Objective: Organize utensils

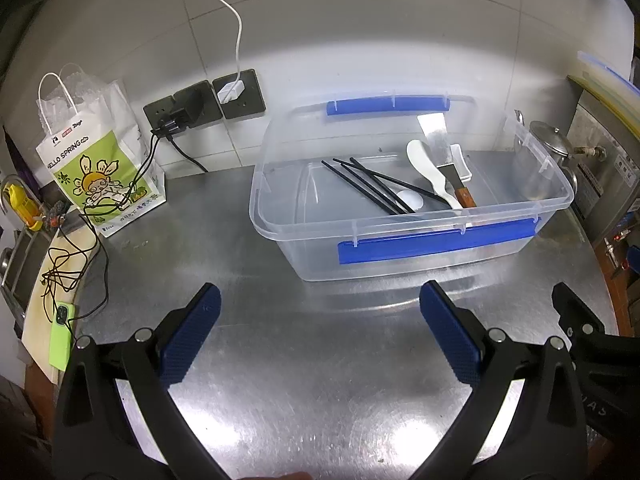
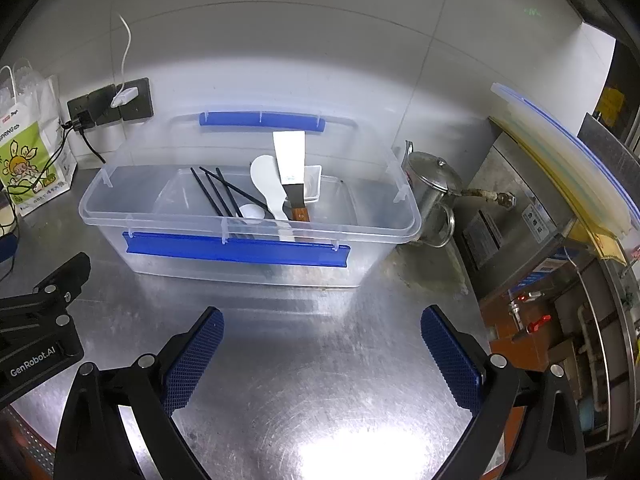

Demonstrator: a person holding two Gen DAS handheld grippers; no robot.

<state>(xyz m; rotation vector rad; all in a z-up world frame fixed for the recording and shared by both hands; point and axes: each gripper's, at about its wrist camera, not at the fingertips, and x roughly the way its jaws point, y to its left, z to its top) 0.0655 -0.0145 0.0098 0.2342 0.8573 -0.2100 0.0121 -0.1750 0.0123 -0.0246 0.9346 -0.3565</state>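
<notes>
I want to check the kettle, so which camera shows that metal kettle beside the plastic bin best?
The right wrist view: the metal kettle stands whole beside the clear bin, with lid, handle and spout in plain sight. In the left wrist view the kettle sits behind the bin's corner, seen mostly through plastic.

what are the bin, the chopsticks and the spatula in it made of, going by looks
Bin: clear plastic, glossy; the contents show through its walls, with blue plastic clips.
Chopsticks: black and matte, likely plastic or lacquered wood; cannot tell which.
Spatula: flat, pale shiny blade, probably steel, on a brown handle that looks like wood.
</notes>
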